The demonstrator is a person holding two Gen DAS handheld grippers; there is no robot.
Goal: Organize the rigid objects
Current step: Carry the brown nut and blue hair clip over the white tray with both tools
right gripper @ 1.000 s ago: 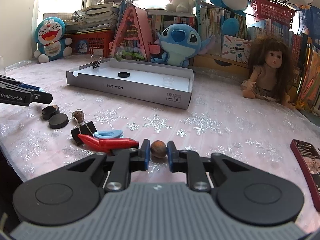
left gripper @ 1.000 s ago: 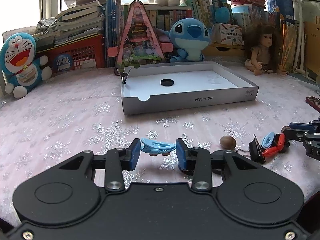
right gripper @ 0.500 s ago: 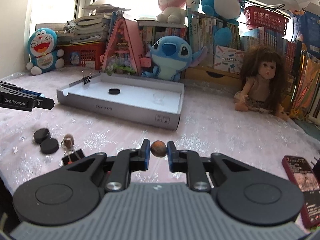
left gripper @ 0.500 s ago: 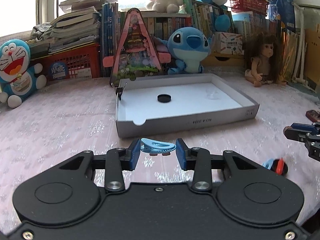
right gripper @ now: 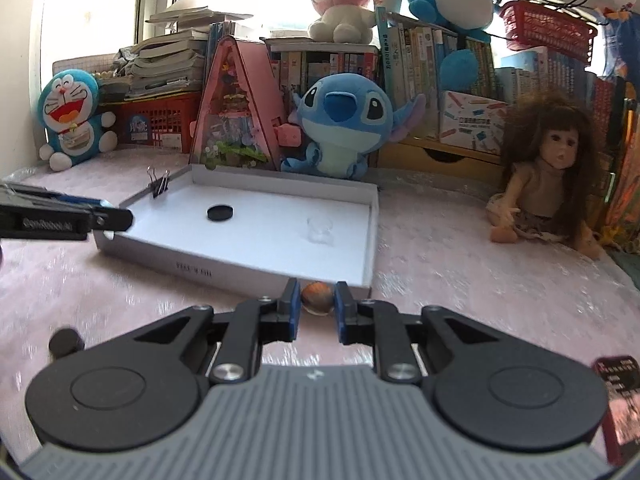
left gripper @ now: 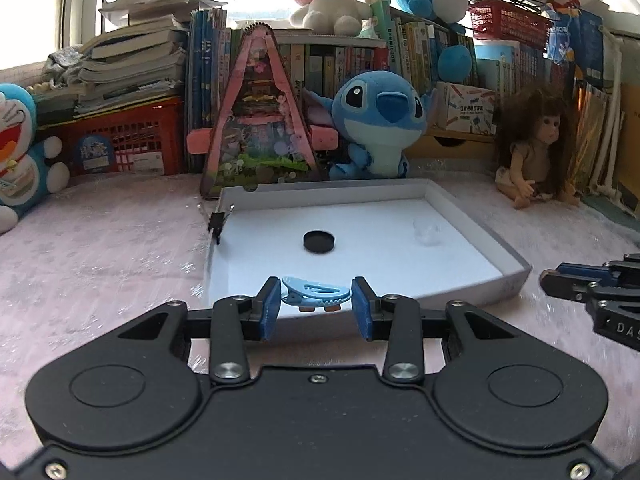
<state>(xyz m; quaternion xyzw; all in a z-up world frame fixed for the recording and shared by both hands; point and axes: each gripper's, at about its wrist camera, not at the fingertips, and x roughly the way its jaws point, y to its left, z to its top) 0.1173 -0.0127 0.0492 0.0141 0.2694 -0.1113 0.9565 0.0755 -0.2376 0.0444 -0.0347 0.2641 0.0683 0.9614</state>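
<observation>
My left gripper (left gripper: 316,300) is shut on a light blue hair clip (left gripper: 316,293), held lengthwise between the blue pads just over the near wall of the white box tray (left gripper: 472,216). My right gripper (right gripper: 317,299) is shut on a small brown nut (right gripper: 317,298), hovering before the tray's (right gripper: 240,276) near right corner. Inside the tray lie a black round disc (left gripper: 318,241) and a clear small object (left gripper: 427,235). A black binder clip (left gripper: 218,222) grips its left wall. The right gripper's tips (left gripper: 576,284) show at the left wrist view's right edge.
A black disc (right gripper: 66,342) lies on the pink snowflake cloth at the lower left of the right wrist view. Plush toys, a pink triangular dollhouse (left gripper: 260,120), a doll (right gripper: 548,176), books and red baskets line the back. A dark red phone (right gripper: 618,392) lies at the right.
Both grippers have lifted and moved forward toward the tray, each keeping its object. The red clip, binder clip and discs on the cloth have dropped out of view or behind.
</observation>
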